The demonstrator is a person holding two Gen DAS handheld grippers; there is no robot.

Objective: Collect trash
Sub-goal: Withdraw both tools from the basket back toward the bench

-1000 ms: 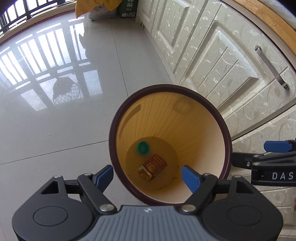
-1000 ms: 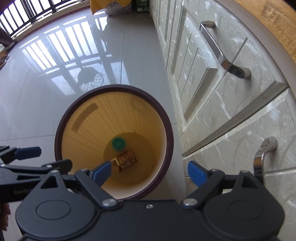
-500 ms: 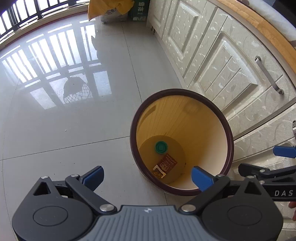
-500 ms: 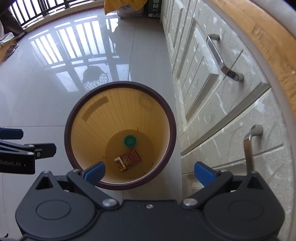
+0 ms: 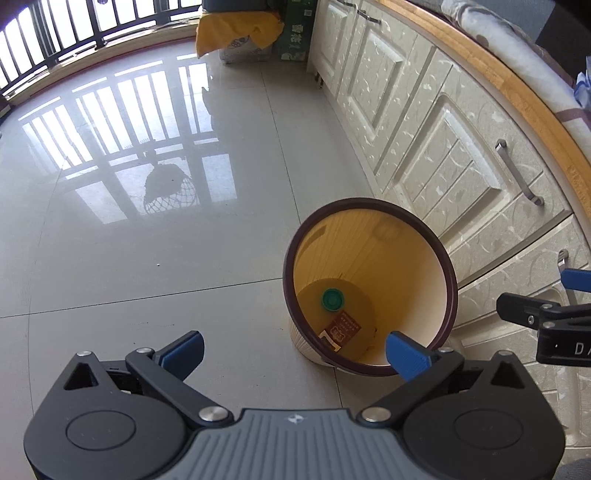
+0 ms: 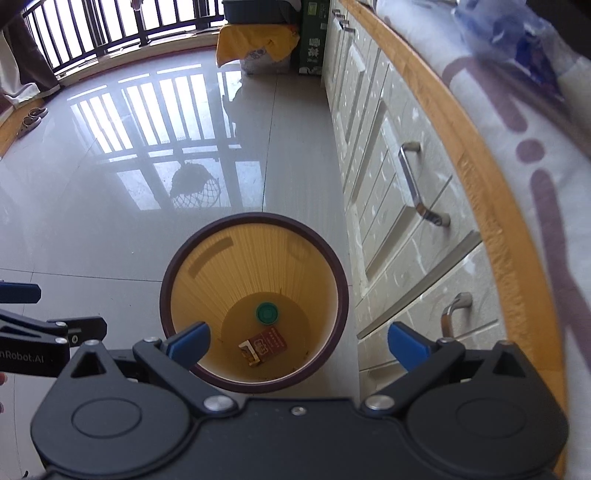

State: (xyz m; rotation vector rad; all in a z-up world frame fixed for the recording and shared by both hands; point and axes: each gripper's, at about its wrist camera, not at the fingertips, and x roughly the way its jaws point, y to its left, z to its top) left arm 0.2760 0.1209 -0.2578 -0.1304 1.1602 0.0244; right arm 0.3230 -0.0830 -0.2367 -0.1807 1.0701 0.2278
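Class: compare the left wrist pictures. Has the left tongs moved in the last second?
Yes. The left tongs has pulled up and back from the bin: the bin looks smaller against the cabinet, and more floor shows.

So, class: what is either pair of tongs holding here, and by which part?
Nothing. The left tongs and right tongs are both open and empty above the bin; the trash lies inside it.

The trash bin [image 6: 254, 302] stands upright on the tiled floor [image 6: 110, 221], just beside the cabinet drawers [image 6: 406, 229] to its right. In the bin's bottom lie a bottle cap [image 6: 267, 313] and, nearer the cameras, a small packet [image 6: 264, 347], close together. Above the drawers runs the counter [image 6: 491, 206]. Boxes [image 6: 258, 48] sit far behind by the railing [image 6: 110, 22].
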